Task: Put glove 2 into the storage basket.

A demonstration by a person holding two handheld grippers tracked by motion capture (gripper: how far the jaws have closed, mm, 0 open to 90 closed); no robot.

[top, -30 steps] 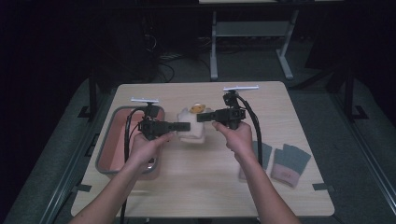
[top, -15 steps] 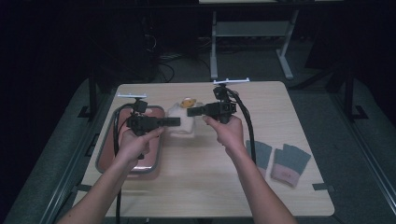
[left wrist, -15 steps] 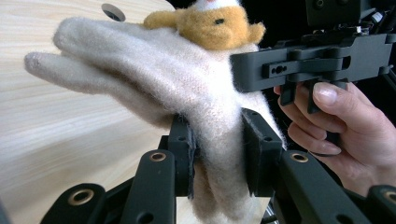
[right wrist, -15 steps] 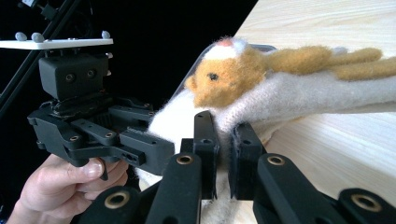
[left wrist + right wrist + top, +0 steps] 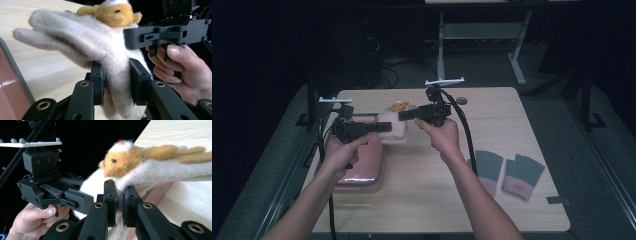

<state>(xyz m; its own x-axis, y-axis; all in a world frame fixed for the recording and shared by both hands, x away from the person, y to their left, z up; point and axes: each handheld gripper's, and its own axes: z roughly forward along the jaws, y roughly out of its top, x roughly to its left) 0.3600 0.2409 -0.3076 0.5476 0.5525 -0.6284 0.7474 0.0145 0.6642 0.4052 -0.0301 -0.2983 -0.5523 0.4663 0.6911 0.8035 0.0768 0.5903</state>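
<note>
Cream glove (image 5: 393,131) with orange animal figure (image 5: 400,106) carried leftward and toward far side of table (image 5: 492,200), lifted clear of tabletop. Both grippers shifted with it: left gripper (image 5: 384,128) brought over pink tray (image 5: 362,172), right gripper (image 5: 404,114) moved from table centre toward far-left part. Glove now hung between the 2 grippers, apparently stretched further, though high view too dim to confirm. Forearms extended further forward.
</note>
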